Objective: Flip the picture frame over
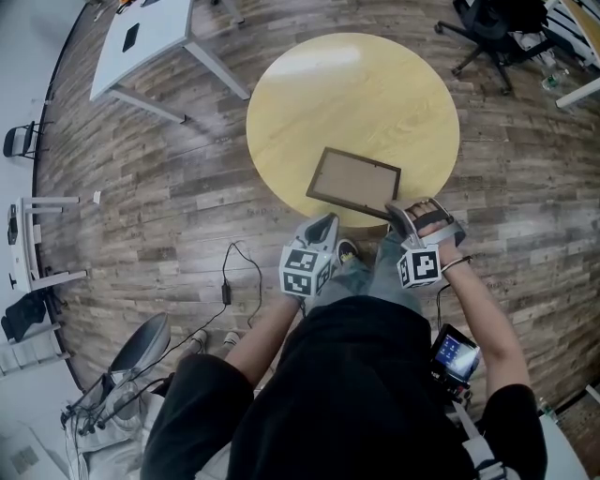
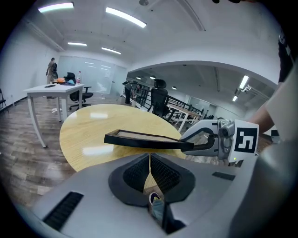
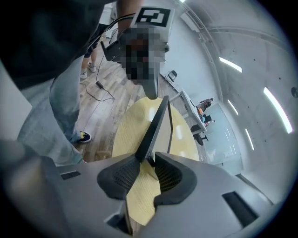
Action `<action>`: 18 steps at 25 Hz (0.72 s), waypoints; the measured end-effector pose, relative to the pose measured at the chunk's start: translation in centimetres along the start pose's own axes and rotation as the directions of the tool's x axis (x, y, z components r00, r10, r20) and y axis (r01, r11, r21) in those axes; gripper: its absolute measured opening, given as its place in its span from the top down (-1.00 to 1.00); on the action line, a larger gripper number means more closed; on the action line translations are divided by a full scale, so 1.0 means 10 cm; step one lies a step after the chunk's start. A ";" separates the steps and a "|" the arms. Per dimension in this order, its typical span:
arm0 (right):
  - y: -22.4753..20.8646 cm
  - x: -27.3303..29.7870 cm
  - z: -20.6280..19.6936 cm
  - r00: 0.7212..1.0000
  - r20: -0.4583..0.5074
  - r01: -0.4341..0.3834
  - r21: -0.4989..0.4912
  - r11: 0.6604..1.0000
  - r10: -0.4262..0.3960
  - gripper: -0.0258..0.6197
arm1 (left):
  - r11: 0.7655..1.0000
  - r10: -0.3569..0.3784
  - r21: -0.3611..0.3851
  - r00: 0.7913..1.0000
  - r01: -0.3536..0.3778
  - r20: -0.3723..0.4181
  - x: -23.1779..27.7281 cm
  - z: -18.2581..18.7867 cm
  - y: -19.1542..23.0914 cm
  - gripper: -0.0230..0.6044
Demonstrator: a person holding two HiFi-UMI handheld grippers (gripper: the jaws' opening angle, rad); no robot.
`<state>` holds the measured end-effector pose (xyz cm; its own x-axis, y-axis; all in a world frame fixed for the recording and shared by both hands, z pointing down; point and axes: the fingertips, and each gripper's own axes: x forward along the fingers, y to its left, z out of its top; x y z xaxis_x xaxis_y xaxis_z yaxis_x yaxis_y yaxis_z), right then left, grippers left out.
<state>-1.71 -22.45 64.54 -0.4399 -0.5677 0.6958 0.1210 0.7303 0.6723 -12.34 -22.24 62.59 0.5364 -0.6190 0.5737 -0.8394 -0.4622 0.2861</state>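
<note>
Black-edged brown picture frame (image 1: pixel 354 183), pale yellow table (image 1: pixel 375 94)

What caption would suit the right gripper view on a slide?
Right gripper holds a corner of the dark picture frame between its jaws, seen edge-on against the round wooden table.

Wood-plank floor (image 1: pixel 169 187); round yellow table (image 1: pixel 356 94); white desk (image 1: pixel 155 33); office chair (image 1: pixel 492 28); strip lights (image 2: pixel 125 16).

No word, number or brand name can be read. The only signs are patterned square markers on the cubes of the left gripper (image 1: pixel 327 224) and right gripper (image 1: pixel 400 213), at the near edge of the counter (image 1: pixel 356 103); a lit screen (image 1: pixel 455 354) farther from it is too small to read
</note>
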 end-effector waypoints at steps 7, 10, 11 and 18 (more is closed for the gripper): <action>0.35 0.13 -0.03 0.998 -0.054 -0.025 -0.156 0.987 0.016 0.56 | 1.000 -0.002 -0.006 1.000 0.002 -0.030 -0.01 -0.19 -0.01 0.83; 0.44 0.14 0.00 0.997 -0.052 -0.059 -0.171 0.984 0.051 0.53 | 1.000 -0.005 -0.007 0.999 0.004 -0.040 0.00 -0.22 0.00 0.83; 0.47 0.15 0.01 0.997 -0.048 -0.074 -0.168 0.983 0.067 0.52 | 1.000 -0.005 -0.009 0.999 0.005 -0.044 0.00 -0.22 -0.01 0.83; 0.51 0.20 0.05 0.992 -0.041 -0.122 -0.123 0.985 0.118 0.46 | 0.999 -0.005 -0.037 0.999 0.004 -0.049 0.01 -0.28 0.03 0.83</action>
<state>-2.39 -19.65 69.27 -0.3861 -0.4924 0.7800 0.2820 0.7421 0.6081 -12.80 -20.65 64.84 0.5359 -0.5844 0.6094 -0.8401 -0.4409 0.3159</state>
